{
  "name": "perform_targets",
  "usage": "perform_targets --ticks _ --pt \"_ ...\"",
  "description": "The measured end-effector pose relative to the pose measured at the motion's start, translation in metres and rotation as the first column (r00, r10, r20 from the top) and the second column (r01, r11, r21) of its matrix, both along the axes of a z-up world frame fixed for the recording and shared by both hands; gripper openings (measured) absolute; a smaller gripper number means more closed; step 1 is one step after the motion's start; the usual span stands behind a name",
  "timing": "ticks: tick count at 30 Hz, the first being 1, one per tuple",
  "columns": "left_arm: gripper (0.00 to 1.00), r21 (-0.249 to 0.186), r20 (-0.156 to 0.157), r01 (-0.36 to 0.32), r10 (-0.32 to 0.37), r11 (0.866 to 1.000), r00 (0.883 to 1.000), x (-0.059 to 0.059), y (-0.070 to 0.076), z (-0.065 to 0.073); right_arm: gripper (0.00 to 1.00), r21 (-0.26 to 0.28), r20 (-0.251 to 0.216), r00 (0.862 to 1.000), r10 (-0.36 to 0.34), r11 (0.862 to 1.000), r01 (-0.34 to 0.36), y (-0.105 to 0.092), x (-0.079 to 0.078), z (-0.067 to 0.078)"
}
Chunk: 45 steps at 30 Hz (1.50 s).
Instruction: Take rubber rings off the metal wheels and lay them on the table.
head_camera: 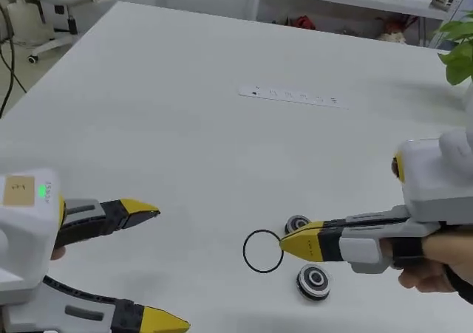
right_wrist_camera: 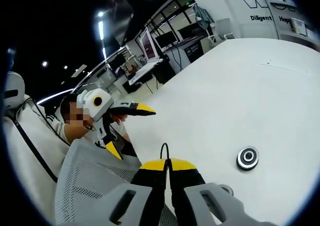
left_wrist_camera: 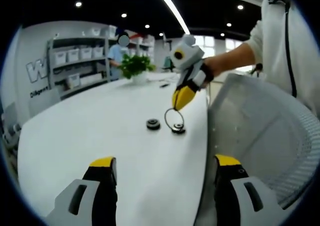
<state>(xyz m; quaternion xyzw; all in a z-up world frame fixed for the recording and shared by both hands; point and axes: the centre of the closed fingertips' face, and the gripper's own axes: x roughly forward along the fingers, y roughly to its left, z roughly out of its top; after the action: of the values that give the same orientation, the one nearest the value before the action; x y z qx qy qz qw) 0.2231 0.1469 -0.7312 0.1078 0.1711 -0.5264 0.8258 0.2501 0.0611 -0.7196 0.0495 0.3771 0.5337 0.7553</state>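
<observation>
Pinching thin black rubber ring (head_camera: 244, 251) at lower centre, beside two metal wheels (head_camera: 313, 281), right gripper (head_camera: 284, 246) jaws clamp its rim; likely light, floppy; left gripper (head_camera: 171, 268) jaws apart.

Rubber ring (right_wrist_camera: 164, 145) in right claw (right_wrist_camera: 169, 162)

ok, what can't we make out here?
Head view: far wheel is half hidden behind the right gripper.
Head view: near wheel is too small to tell whether it wears rubber.
Right gripper view: ring is edge-on, mostly behind the shut jaws.
Head view: print on the white strip is too small to read.
</observation>
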Motion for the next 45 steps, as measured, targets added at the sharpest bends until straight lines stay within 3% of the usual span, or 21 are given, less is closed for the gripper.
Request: perform_targets --ticks 15,25,37,45 --pt "0.81 -0.04 0.018 0.004 -0.003 0.999 1.0 0.007 -0.008 0.004 0.0 -0.088 -0.046 0.999 -0.006 0.996 0.002 -0.001 0.011 -0.039" --pt "0.8 -0.046 0.022 -0.016 0.017 0.999 1.0 0.009 -0.006 0.002 0.0 -0.174 -0.034 0.999 0.015 0.984 -0.021 -0.005 0.019 -0.066" --pt "0.8 -0.044 0.012 -0.027 0.028 0.999 1.0 0.006 -0.002 -0.003 0.03 -0.217 -0.022 1.0 0.003 0.976 -0.007 -0.011 0.022 -0.075" --pt "0.79 -0.04 0.024 -0.013 0.014 0.999 1.0 0.006 -0.002 0.001 0.08 -0.2 0.011 0.999 -0.052 0.978 0.054 -0.029 0.026 -0.055"
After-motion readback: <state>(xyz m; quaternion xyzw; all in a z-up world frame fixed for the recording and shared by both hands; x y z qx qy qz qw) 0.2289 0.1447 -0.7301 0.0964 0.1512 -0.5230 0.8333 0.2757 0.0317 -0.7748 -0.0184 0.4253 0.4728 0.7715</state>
